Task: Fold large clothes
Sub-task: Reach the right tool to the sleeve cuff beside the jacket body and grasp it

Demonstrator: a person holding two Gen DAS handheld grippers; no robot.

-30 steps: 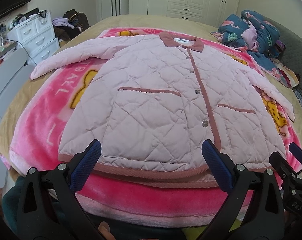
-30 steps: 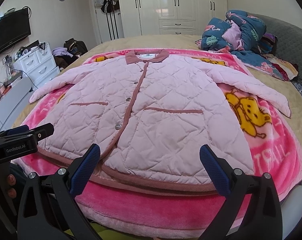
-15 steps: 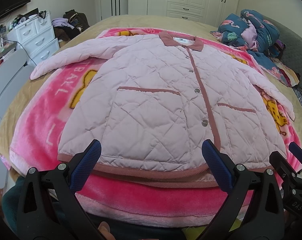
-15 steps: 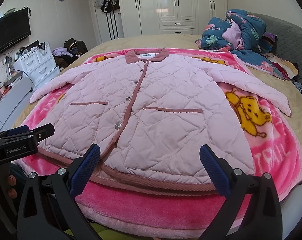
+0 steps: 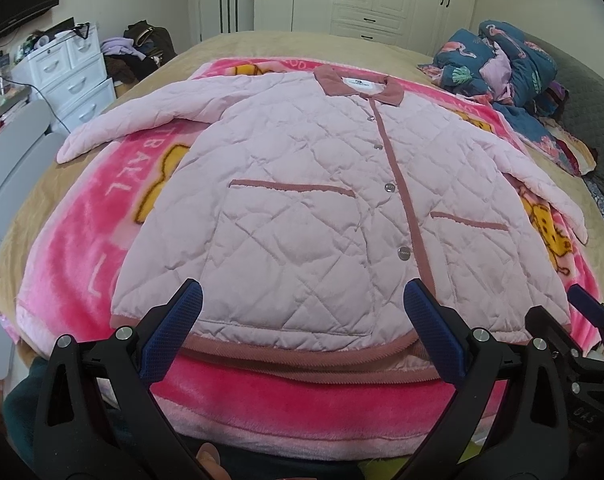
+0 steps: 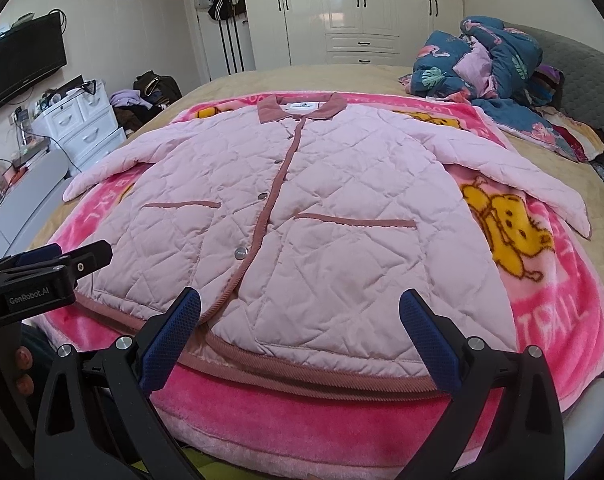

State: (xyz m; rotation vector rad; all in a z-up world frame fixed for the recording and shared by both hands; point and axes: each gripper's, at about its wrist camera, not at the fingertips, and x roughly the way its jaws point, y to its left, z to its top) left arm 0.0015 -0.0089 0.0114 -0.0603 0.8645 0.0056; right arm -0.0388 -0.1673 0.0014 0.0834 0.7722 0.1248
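A pale pink quilted jacket (image 5: 302, 216) (image 6: 322, 220) with dusty-rose trim lies flat and buttoned on a pink cartoon blanket (image 5: 81, 216) (image 6: 542, 280), collar at the far end, both sleeves spread out. My left gripper (image 5: 302, 324) hangs open just above the hem, left of the button placket, with nothing between its blue pads. My right gripper (image 6: 299, 320) is open too, over the hem on the right half of the jacket. The left gripper's body (image 6: 41, 276) shows at the left edge of the right wrist view.
The blanket covers a tan bed (image 6: 261, 76). A heap of dark floral bedding (image 6: 494, 68) lies at the far right. White drawers (image 5: 69, 76) and a clothes pile stand to the left, wardrobes (image 6: 362, 8) at the back. A person's fingers (image 6: 21, 368) show at the lower left.
Both grippers have barely shifted; the jacket lies as before.
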